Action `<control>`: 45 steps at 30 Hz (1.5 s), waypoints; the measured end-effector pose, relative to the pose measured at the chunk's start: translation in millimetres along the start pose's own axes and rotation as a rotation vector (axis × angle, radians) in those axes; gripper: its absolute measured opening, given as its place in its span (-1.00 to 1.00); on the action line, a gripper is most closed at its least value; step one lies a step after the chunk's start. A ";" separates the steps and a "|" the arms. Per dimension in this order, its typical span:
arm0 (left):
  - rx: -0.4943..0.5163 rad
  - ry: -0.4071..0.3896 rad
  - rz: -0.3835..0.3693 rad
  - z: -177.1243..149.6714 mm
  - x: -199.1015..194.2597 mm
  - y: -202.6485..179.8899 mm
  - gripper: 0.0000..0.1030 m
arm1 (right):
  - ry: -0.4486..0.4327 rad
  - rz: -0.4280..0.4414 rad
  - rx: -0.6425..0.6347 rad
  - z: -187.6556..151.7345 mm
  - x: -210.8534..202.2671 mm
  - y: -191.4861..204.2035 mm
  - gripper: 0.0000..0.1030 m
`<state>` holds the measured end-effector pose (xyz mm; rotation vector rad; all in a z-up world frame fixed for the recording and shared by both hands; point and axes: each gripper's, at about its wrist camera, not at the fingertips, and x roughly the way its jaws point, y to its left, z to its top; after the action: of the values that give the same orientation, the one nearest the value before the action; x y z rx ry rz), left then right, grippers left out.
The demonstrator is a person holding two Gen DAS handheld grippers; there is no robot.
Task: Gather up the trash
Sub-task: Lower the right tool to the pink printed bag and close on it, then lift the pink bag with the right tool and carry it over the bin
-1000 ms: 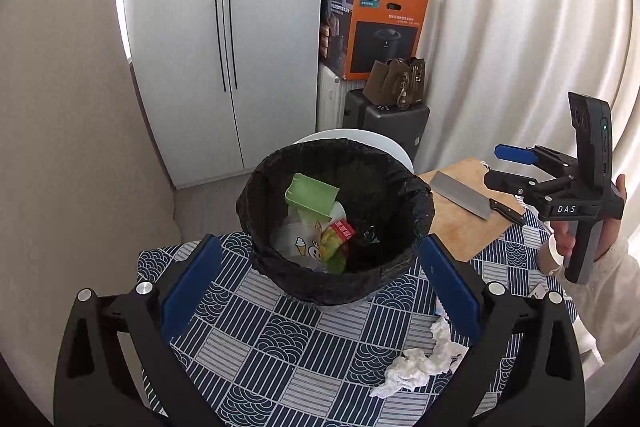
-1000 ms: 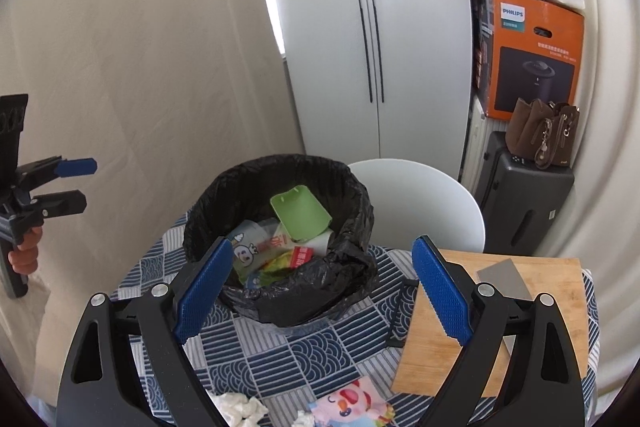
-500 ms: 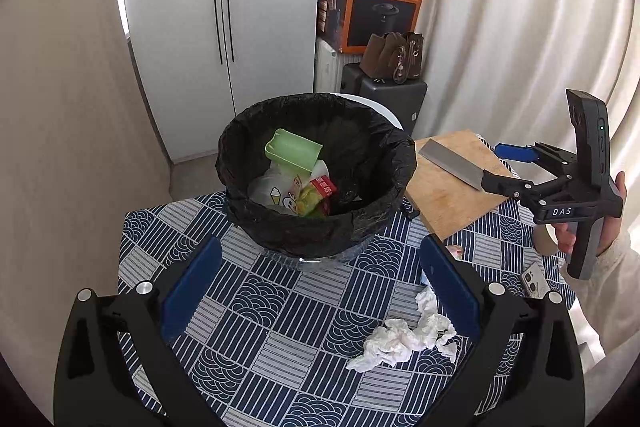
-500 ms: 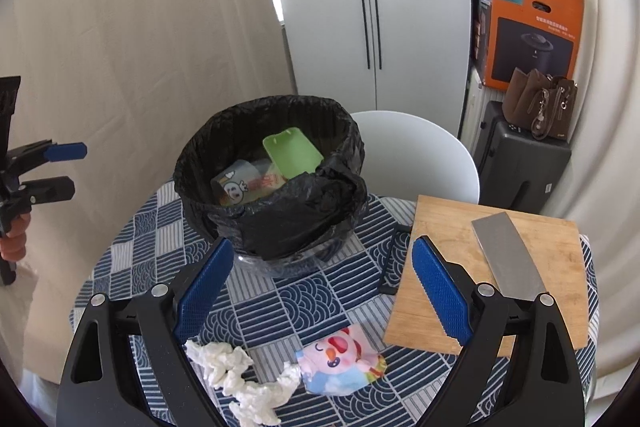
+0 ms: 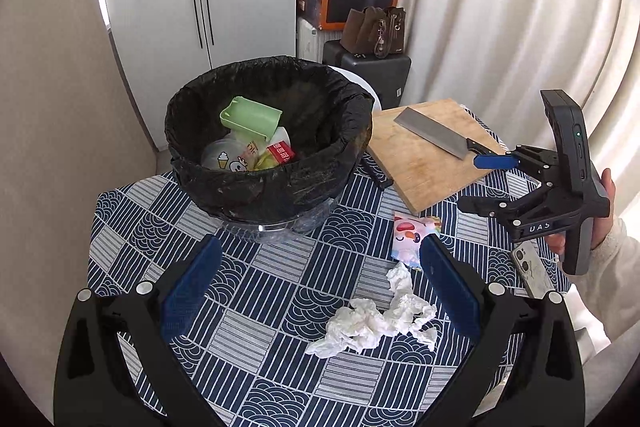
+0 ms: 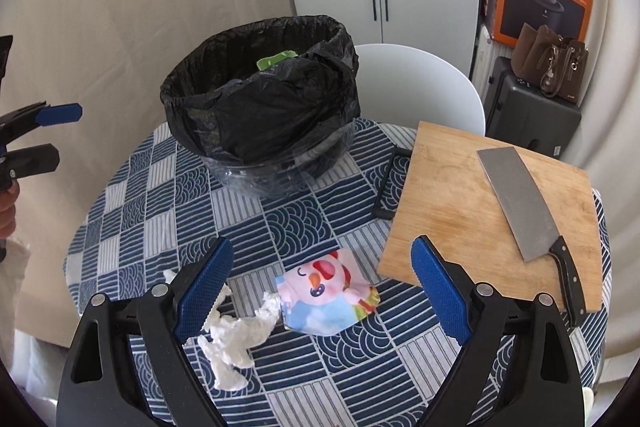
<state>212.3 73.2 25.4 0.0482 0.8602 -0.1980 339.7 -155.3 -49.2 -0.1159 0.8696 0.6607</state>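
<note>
Both grippers have pulled back and risen from the bin (image 5: 268, 143) over the last second, so more of the table now shows, including the trash near its front edge.

At the far left of the scene, the left gripper (image 5: 320, 291) hangs above the patterned tablecloth (image 5: 160, 227) with its blue fingers wide apart and nothing between them. The bin, lined with a black bag, stands toward the back-left of the table and already holds a green container (image 5: 250, 117) and some wrappers; it sits within reach of both hands, which suits dropping things in from either side.

Moving right, the crumpled white tissue (image 5: 376, 319) lies flat on the cloth just inside the left gripper's right finger. Just beside it, a touch farther back, rests the colourful cartoon wrapper (image 6: 326, 293), almost centred between the right gripper's fingers. The right gripper (image 6: 322, 291) is also spread open and empty, seemingly lining up on that wrapper.

Farther right, a wooden cutting board (image 6: 452, 203) carries a cleaver (image 6: 516, 199), well apart from the trash. A phone (image 5: 532, 271) lies at the table's right edge.
</note>
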 end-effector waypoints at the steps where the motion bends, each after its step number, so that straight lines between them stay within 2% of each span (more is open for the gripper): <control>1: 0.000 0.005 -0.003 -1.5 1.7 -2.6 0.88 | 0.007 0.003 0.001 -3.2 1.5 -1.5 0.66; 9: -0.020 0.016 -0.022 -10.5 12.2 -19.0 0.88 | 0.066 0.015 0.038 -27.3 20.3 -21.4 0.65; 13: 0.016 0.034 -0.040 -10.7 20.7 -28.7 0.88 | 0.103 0.049 0.124 -40.7 36.2 -37.9 0.59; 19: 0.053 0.042 -0.111 -13.3 42.8 -35.7 0.88 | 0.129 0.073 0.249 -56.3 59.4 -58.5 0.58; 21: 0.063 0.067 -0.127 -13.8 54.2 -38.6 0.88 | 0.157 0.092 0.304 -61.2 68.4 -65.3 0.52; 25: 0.093 0.104 -0.142 -14.6 73.1 -44.0 0.88 | 0.181 0.122 0.346 -62.8 81.1 -74.0 0.46; 27: 0.103 0.115 -0.169 -14.9 81.4 -45.7 0.88 | 0.182 0.139 0.364 -60.6 85.4 -77.4 0.38; 31: 0.149 0.142 -0.220 -16.7 96.7 -51.5 0.88 | 0.194 0.171 0.369 -56.1 94.2 -78.9 0.38; 32: 0.164 0.149 -0.227 -16.6 99.8 -53.0 0.88 | 0.202 0.180 0.373 -56.1 97.0 -78.7 0.32; 34: 0.192 0.159 -0.224 -15.9 104.6 -55.7 0.88 | 0.222 0.211 0.383 -56.8 103.2 -77.6 0.07; 36: 0.197 0.166 -0.231 -15.2 108.3 -55.9 0.88 | 0.243 0.222 0.379 -58.2 108.2 -75.4 -0.32; 37: 0.193 0.173 -0.238 -15.3 111.0 -55.6 0.88 | 0.243 0.207 0.373 -58.5 109.2 -74.2 -0.40; 39: 0.183 0.185 -0.238 -16.7 116.9 -54.5 0.88 | 0.212 0.191 0.368 -58.0 106.1 -72.5 -0.73; 40: 0.178 0.192 -0.238 -17.9 120.4 -54.0 0.88 | 0.196 0.190 0.367 -57.0 103.2 -71.8 -0.83; 42: 0.160 0.207 -0.246 -20.7 127.4 -52.6 0.87 | 0.180 0.197 0.354 -54.5 98.6 -69.3 -0.94; 45: 0.132 0.221 -0.268 -25.4 136.7 -50.7 0.85 | 0.165 0.211 0.333 -50.4 92.1 -65.8 -0.96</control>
<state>270.4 5.6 -92.8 0.0791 1.0721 -0.5078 386.6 -180.4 -161.1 0.2261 1.1499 0.6997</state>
